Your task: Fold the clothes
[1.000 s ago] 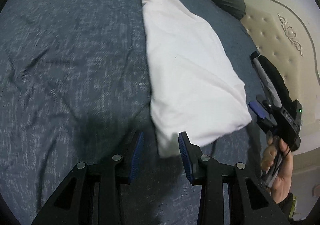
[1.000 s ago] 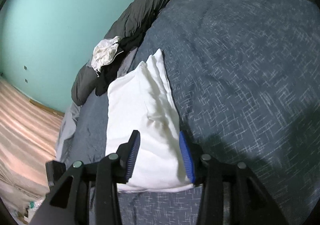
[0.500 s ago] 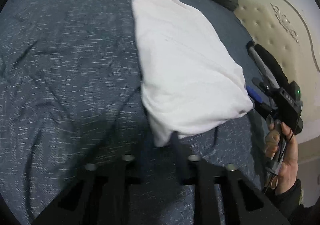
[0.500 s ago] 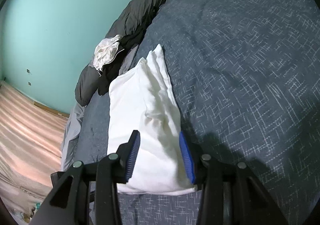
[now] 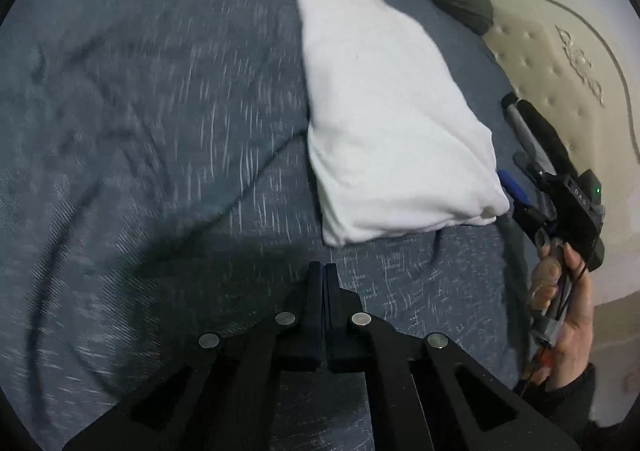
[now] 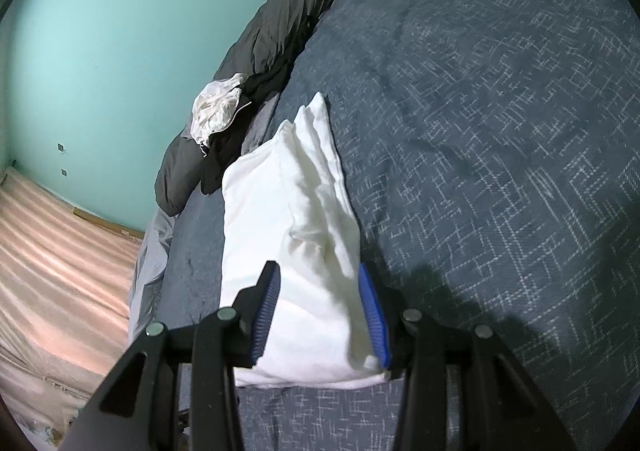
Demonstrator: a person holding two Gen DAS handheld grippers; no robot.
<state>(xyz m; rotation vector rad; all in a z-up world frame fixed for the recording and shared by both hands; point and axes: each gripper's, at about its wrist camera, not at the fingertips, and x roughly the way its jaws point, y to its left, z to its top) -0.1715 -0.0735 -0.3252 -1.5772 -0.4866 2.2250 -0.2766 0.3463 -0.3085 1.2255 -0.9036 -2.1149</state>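
My left gripper (image 5: 324, 275): jaws pressed together on nothing, lower centre of frame, just short of the garment's near corner.
My right gripper (image 6: 320, 311): jaws spread wide over the garment's near end.
Folded white garment (image 5: 384, 123): lies on the blue bedspread (image 5: 152, 131), centre right.
Dark duvet (image 6: 288, 27): upper frame, beyond it.

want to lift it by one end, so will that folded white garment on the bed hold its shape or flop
The white garment will probably flop: it is soft cloth with loose creases and layered edges. Its folds may slide open if the open right tool lifts only the near end. It looks light, and on the blue bedspread it should drag rather than roll.
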